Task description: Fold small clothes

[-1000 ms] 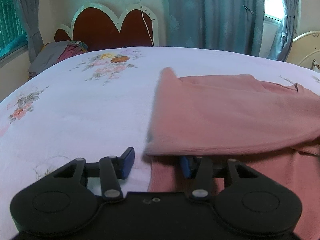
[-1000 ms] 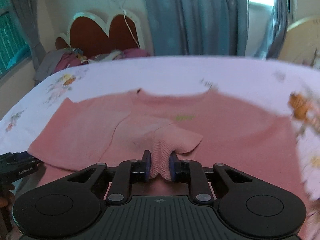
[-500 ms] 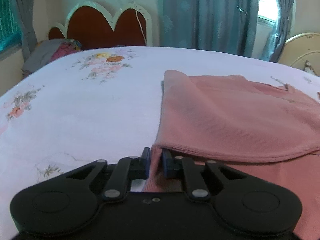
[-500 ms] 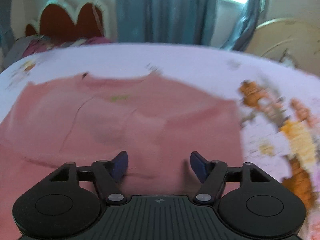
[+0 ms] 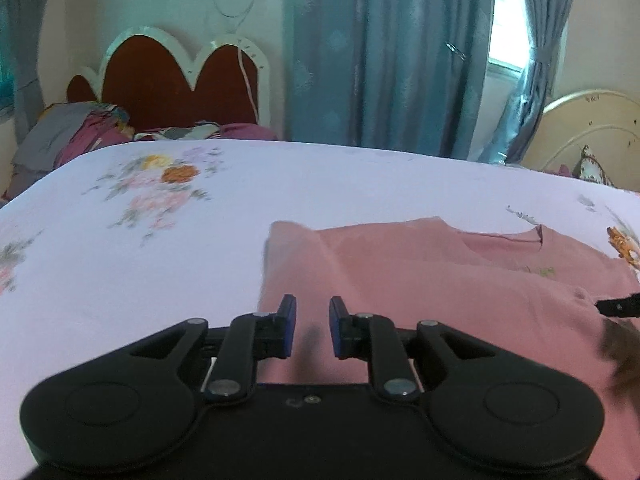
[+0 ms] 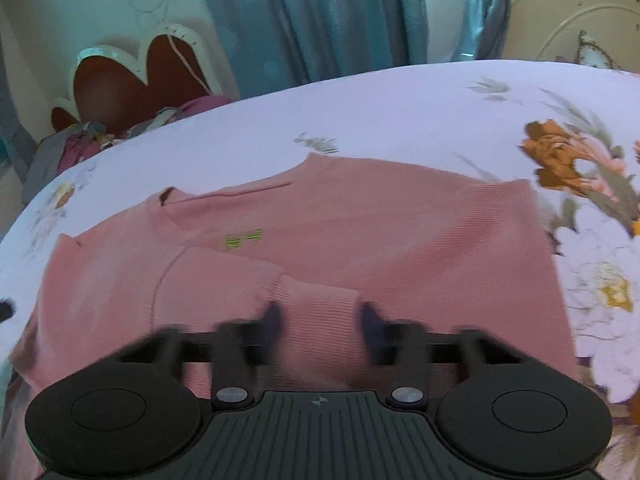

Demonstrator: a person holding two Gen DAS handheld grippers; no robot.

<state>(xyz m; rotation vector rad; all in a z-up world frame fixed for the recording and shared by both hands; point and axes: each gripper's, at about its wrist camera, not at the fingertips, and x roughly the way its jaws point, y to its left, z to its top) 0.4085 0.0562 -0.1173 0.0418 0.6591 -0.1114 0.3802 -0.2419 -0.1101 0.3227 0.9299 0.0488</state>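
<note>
A pink knit sweater [image 6: 360, 240] lies flat on the floral bedsheet [image 6: 400, 112], its left sleeve folded across the chest with the ribbed cuff [image 6: 320, 312] near the middle. My right gripper [image 6: 318, 320] is open, its blurred jaws on either side of that cuff, holding nothing. In the left wrist view the sweater [image 5: 440, 288] fills the lower right. My left gripper [image 5: 313, 326] is open a little above the sweater's left part, empty. The right gripper's tip [image 5: 618, 306] shows at the right edge.
A red and white headboard [image 5: 180, 76] and a pile of clothes [image 5: 76, 136] stand at the far left. Blue curtains [image 5: 380, 60] hang behind the bed. A cream bed end [image 5: 592, 132] is at the far right. Bare sheet [image 5: 120, 260] lies left of the sweater.
The right gripper let go of the sleeve cuff, which now lies on the chest. The left gripper closed at the sweater's left edge, then opened and lifted over the garment.
</note>
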